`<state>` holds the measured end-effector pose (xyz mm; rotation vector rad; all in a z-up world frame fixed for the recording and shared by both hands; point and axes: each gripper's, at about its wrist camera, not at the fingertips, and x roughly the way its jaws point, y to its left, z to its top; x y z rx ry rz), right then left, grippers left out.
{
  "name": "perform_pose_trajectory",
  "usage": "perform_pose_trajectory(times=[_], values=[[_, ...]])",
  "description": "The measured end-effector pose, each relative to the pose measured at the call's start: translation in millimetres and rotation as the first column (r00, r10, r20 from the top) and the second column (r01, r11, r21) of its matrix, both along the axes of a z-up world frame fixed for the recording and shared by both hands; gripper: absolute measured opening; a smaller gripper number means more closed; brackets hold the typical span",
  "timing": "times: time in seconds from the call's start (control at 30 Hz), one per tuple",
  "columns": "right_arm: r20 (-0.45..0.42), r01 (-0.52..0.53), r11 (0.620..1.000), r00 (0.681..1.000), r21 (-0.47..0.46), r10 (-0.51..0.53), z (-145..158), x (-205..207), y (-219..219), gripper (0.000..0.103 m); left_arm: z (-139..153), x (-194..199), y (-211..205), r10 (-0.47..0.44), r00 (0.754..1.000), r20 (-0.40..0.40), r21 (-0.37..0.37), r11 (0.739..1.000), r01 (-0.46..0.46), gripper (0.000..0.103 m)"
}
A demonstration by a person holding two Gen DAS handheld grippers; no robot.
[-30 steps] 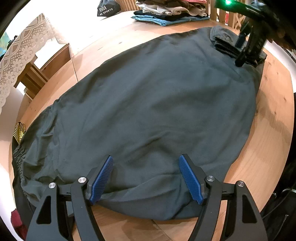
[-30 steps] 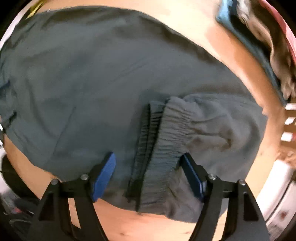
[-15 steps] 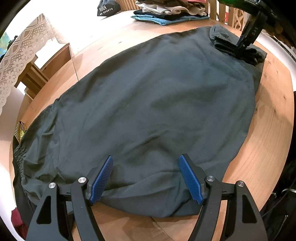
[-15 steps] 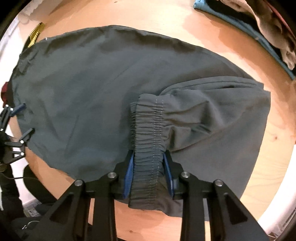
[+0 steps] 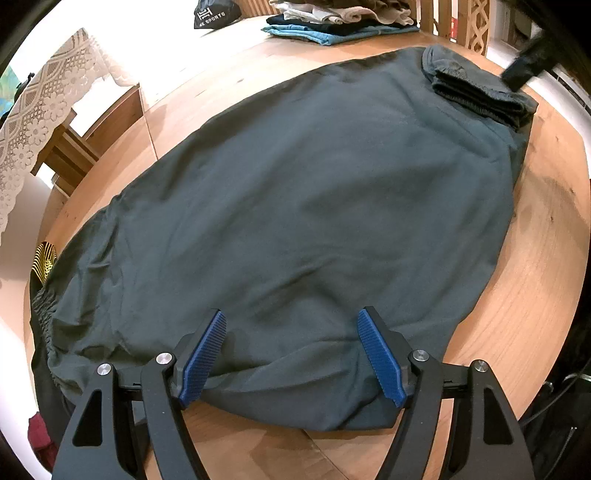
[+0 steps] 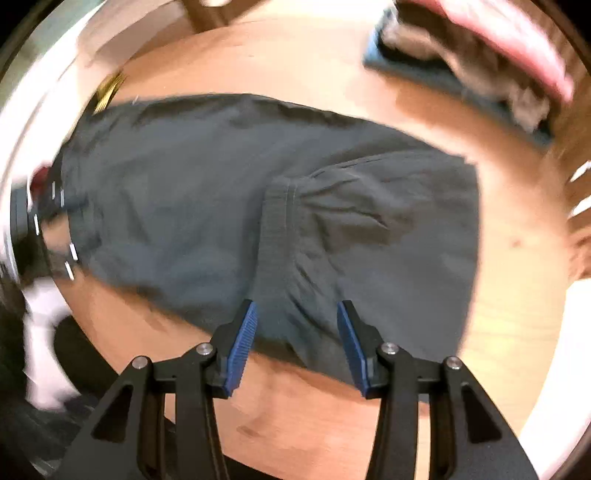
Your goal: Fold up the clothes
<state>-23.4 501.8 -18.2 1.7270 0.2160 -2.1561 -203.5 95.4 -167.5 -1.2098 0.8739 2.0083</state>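
Now, garment: a dark grey cloth garment [image 5: 314, 221] lay spread flat across the round pale wooden table [image 5: 546, 258], covering most of its top.
Cuff: the garment's gathered elastic cuff end [image 5: 476, 98] was folded back and lay on top of the cloth at the far right; from my right wrist it showed as a ribbed band [image 6: 275, 236] across the middle of the fabric.
Near edge: the hem closest to me bulged in a rounded fold just in front of my left gripper.
Left gripper: my left gripper [image 5: 291, 354] had its blue ribbed pads [image 5: 203, 358] spread wide, one to each side of that near fold; whether they touched the cloth I could not tell, but they were not pinching it.
Right gripper: my right gripper [image 6: 295, 343] hung above the folded cuff part, its jaws opening, with cloth seen between the pads below but nothing gripped; that view was blurred.
Right tool from afar: a black blurred part [image 5: 532, 62] of it showed at the upper right of my left view, above the cuff.
Pile: a stack of folded clothes [image 5: 340, 22] with a blue piece at the bottom sat at the table's far edge, well apart from the garment.
Bag: a small black bag with white lettering [image 5: 212, 14] sat left of the stack.
Side: a white lace cloth [image 5: 44, 122] hung over furniture beyond the table's left.
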Motion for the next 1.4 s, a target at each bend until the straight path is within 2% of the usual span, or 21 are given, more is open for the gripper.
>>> perform_pose_trajectory(times=[0.03,0.13,0.17,0.23,0.33,0.43,0.53,0.73,0.93,1.07,1.1,1.17,1.4], values=[[-0.034,-0.027,0.999,0.999,0.043,0.029,3,7,-1,0.045,0,0,0,0.001,1.000,0.001,-0.001,1.000,-0.001,0.073],[-0.052,-0.063,0.995,0.996,0.073,0.067,-15,29,77,0.045,1,-1,0,0.005,1.000,0.002,-0.003,1.000,-0.005,0.073],[-0.032,-0.046,0.998,0.998,0.038,0.047,-40,26,76,0.045,1,-1,0,0.008,1.000,0.003,-0.003,1.000,-0.008,0.073],[-0.025,-0.020,1.000,0.999,0.011,0.021,-43,26,79,0.045,1,-1,1,0.016,1.000,0.003,-0.004,1.000,-0.016,0.073],[-0.098,-0.086,0.987,0.990,0.136,0.100,-52,16,60,0.045,1,-1,1,0.019,1.000,0.003,-0.011,1.000,-0.019,0.073],[-0.064,-0.142,0.980,0.986,0.137,0.152,-50,13,49,0.045,1,0,2,0.015,1.000,-0.001,-0.021,1.000,-0.015,0.073],[-0.052,-0.195,0.962,0.977,0.192,0.208,-59,4,34,0.045,1,1,2,0.017,1.000,-0.002,-0.025,1.000,-0.017,0.073],[0.023,-0.292,0.926,0.955,0.239,0.295,-81,0,16,0.045,1,0,-2,0.018,1.000,0.019,-0.005,1.000,-0.018,0.073],[0.038,-0.325,0.895,0.943,0.304,0.330,-92,-3,14,0.045,-1,-5,-8,0.022,0.999,0.036,0.011,1.000,-0.023,0.073],[0.025,-0.360,0.862,0.926,0.357,0.376,-95,0,13,0.053,-2,-5,-6,0.027,0.999,0.034,0.012,1.000,-0.028,0.073],[0.026,-0.358,0.862,0.927,0.359,0.374,-95,-1,14,0.053,-2,-5,-4,0.032,0.999,0.035,0.013,0.999,-0.032,0.073],[0.039,-0.328,0.886,0.942,0.329,0.334,-95,-8,19,0.053,-2,-5,-4,0.036,0.999,0.036,0.015,0.999,-0.036,0.073],[0.111,-0.217,0.969,0.973,0.122,0.204,-87,-34,54,0.049,-2,4,0,0.034,0.999,0.036,0.015,0.999,-0.035,0.073]])
